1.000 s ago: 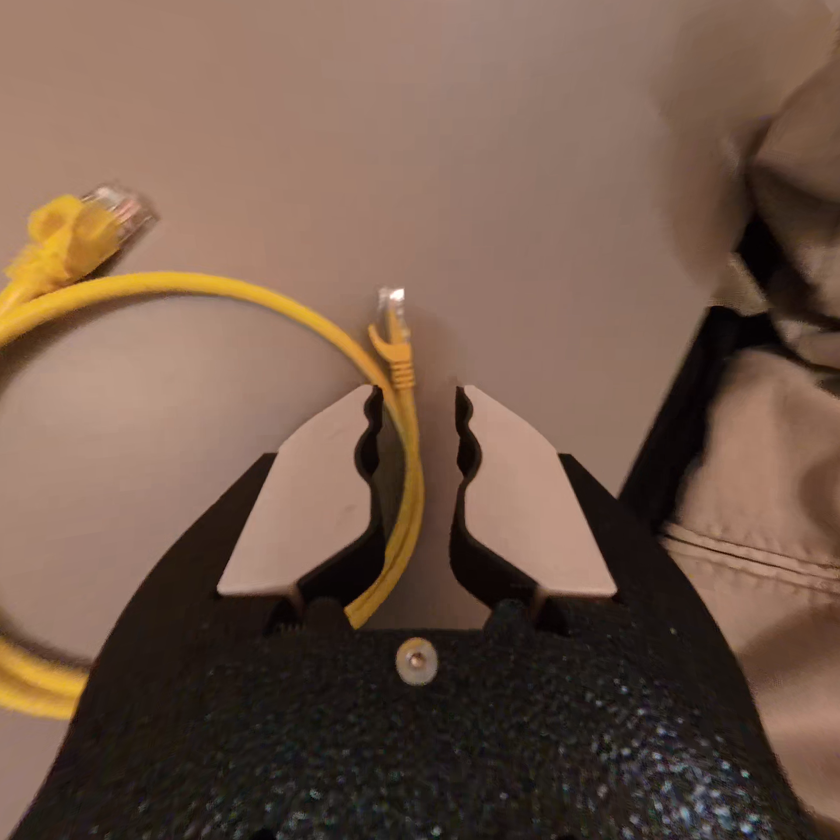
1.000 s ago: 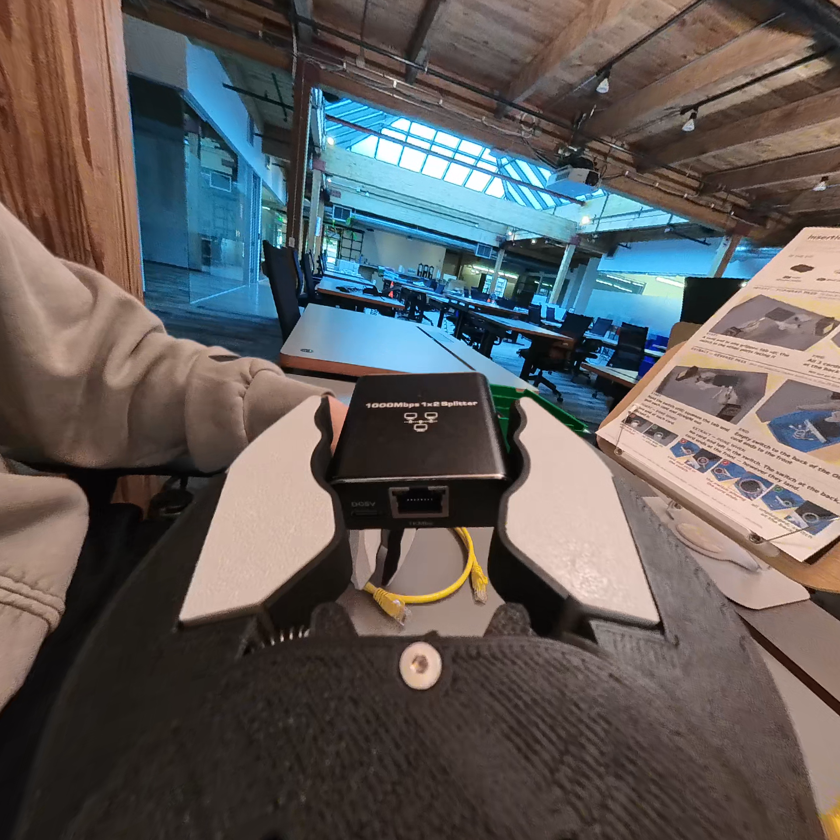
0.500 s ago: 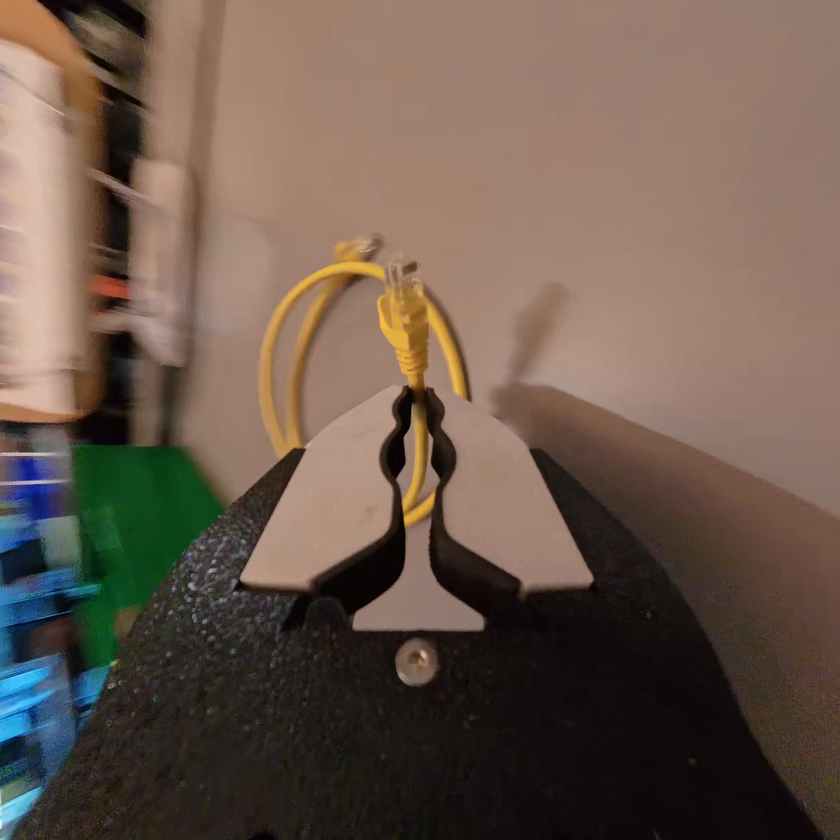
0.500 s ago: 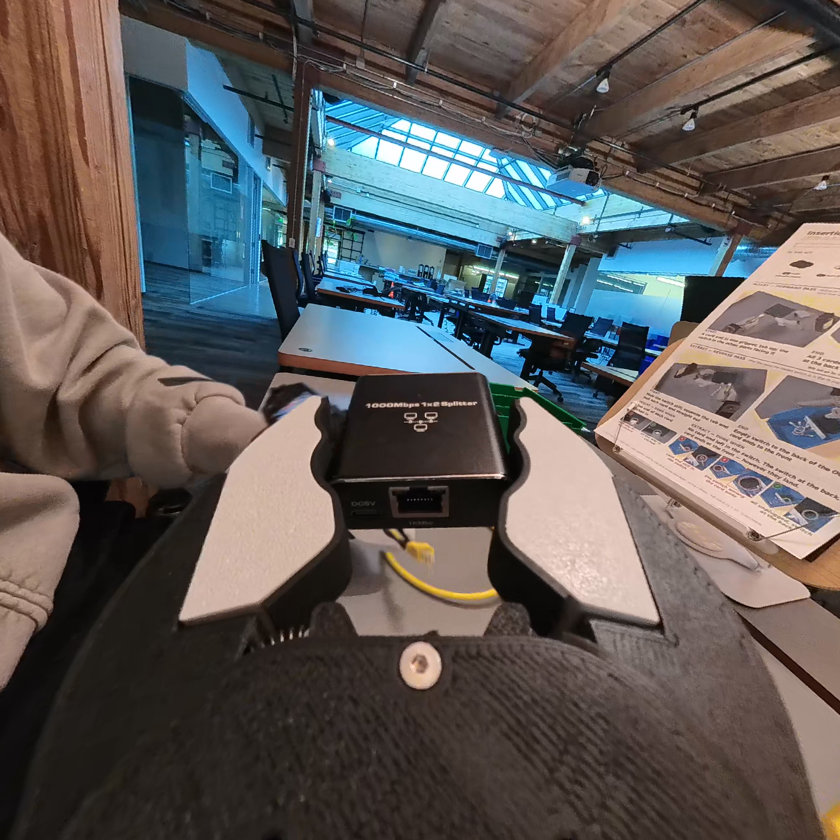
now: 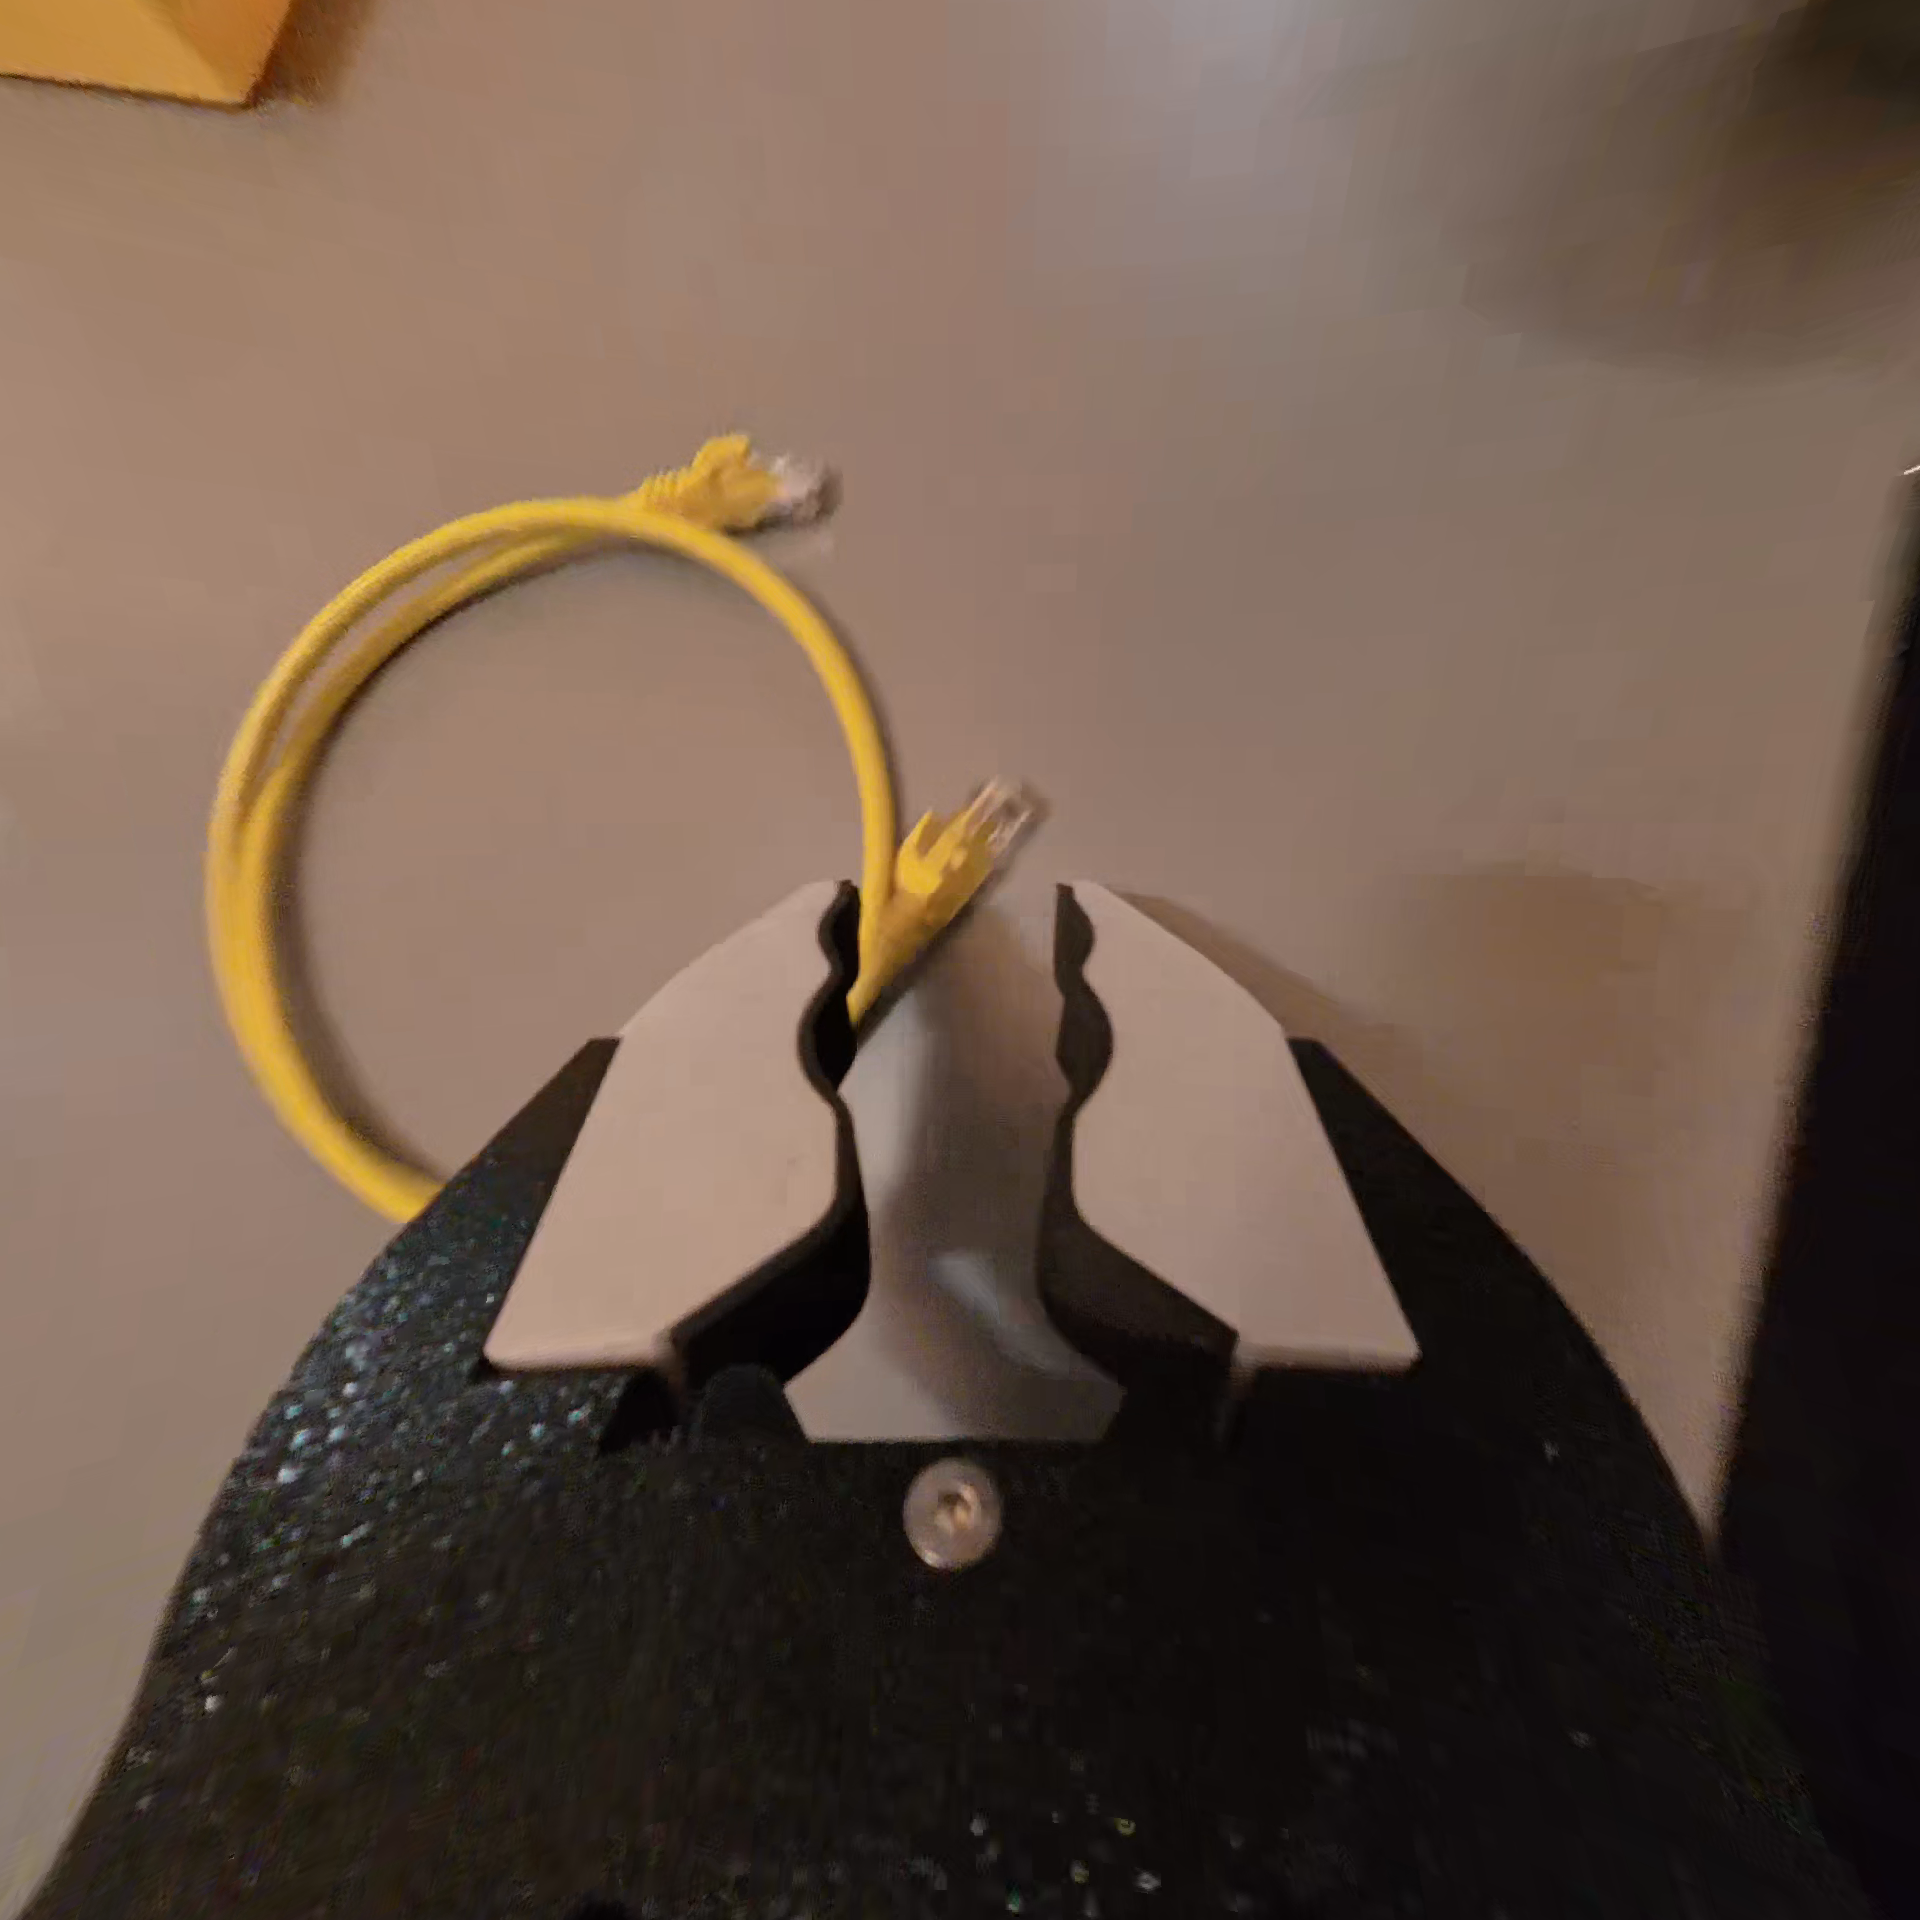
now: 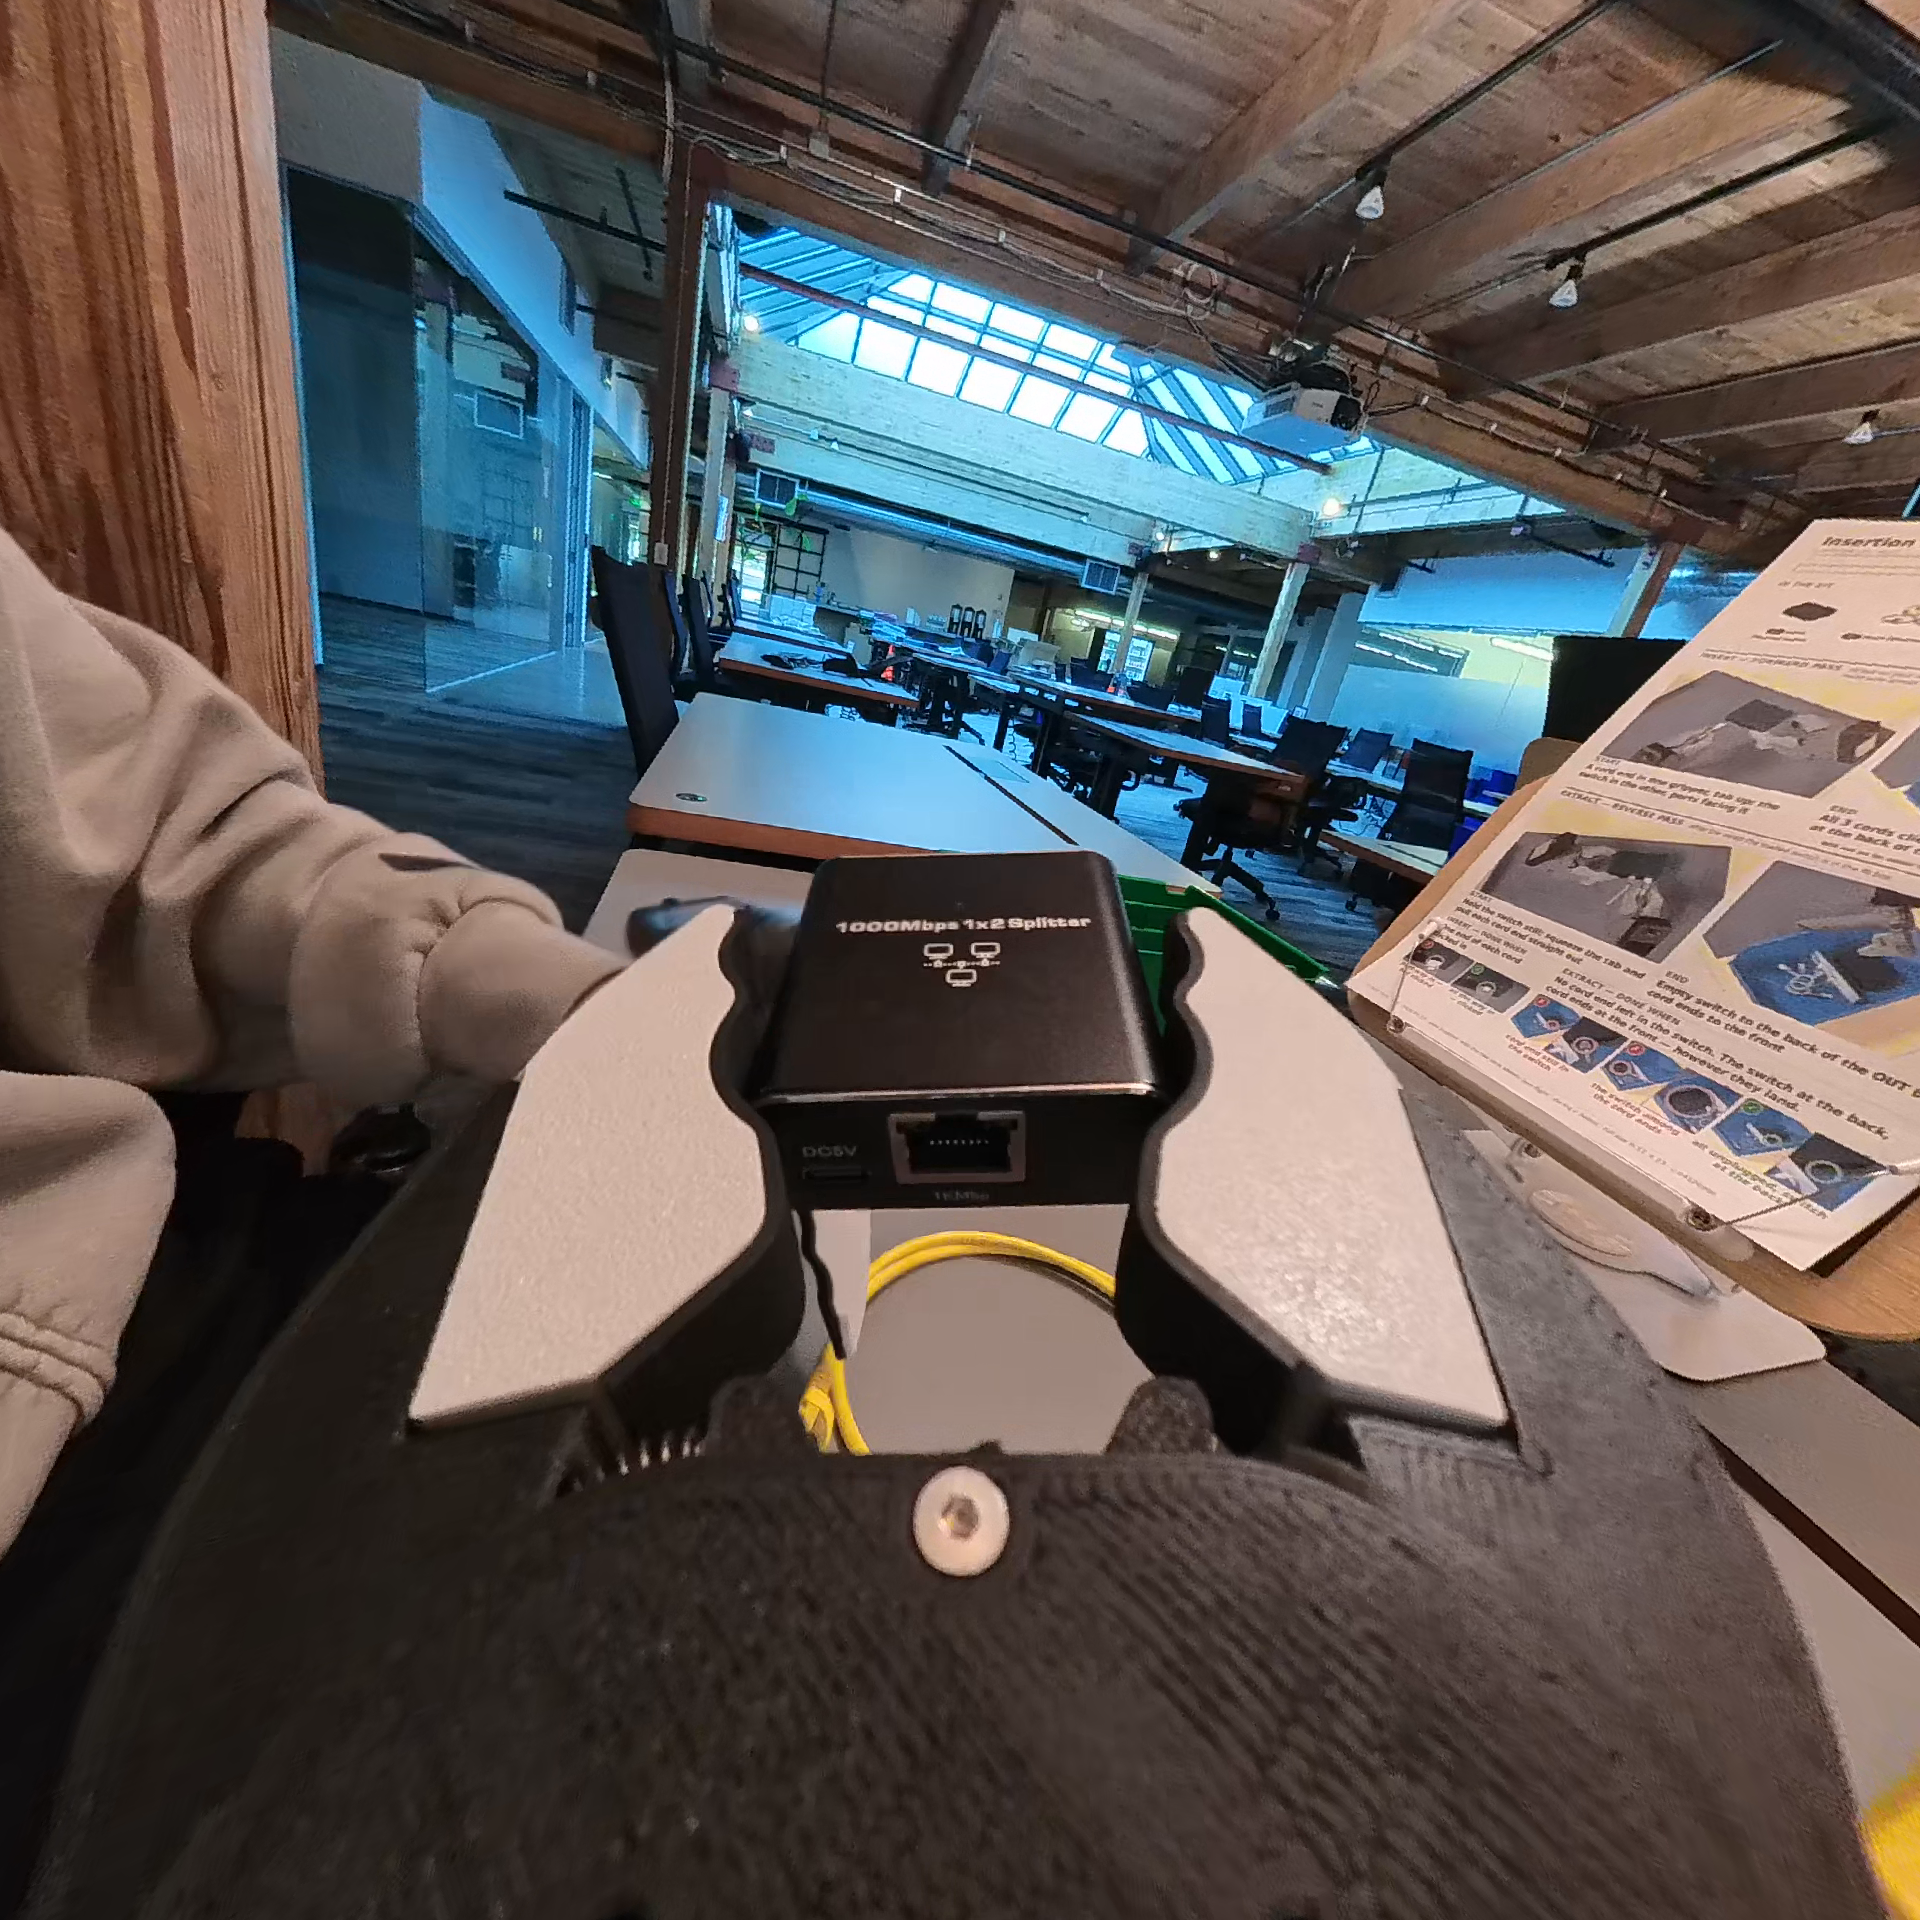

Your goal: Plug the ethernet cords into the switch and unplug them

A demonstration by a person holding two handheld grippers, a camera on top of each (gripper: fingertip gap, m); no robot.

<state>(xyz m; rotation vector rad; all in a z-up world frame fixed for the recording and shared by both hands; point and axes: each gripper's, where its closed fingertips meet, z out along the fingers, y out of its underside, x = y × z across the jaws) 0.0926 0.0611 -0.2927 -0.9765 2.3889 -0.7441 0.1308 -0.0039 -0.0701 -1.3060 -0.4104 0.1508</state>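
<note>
Yellow ethernet cord (image 5: 312, 790) lies coiled in a loop on the grey desk (image 5: 1247, 520); one plug (image 5: 769, 490) rests at the top of the loop, and the other plug (image 5: 961, 847) sticks up just past the tips of the left gripper (image 5: 954, 914); that gripper's two grey fingers (image 5: 707, 1122) stand spread apart, and the cord leans against the inner edge of the left finger only, with a plain gap to the right one, so nothing is pinched there; the view is somewhat blurred; a dark edge (image 5: 1849, 1039) runs down the right side of that view.

Over on the other side, the right gripper (image 6: 956, 1039) is pressed in on a small black switch (image 6: 961, 987), one finger against each side of the box, held level above the desk; its near face shows an empty ethernet port (image 6: 958, 1143) and a smaller slot beside it; white lettering and a small network symbol mark the top; below the switch a piece of the yellow cord curves on the desk; a person's grey sleeve (image 6: 260, 883) reaches in from the left; a printed instruction sheet (image 6: 1683, 914) leans on a stand to the right.
</note>
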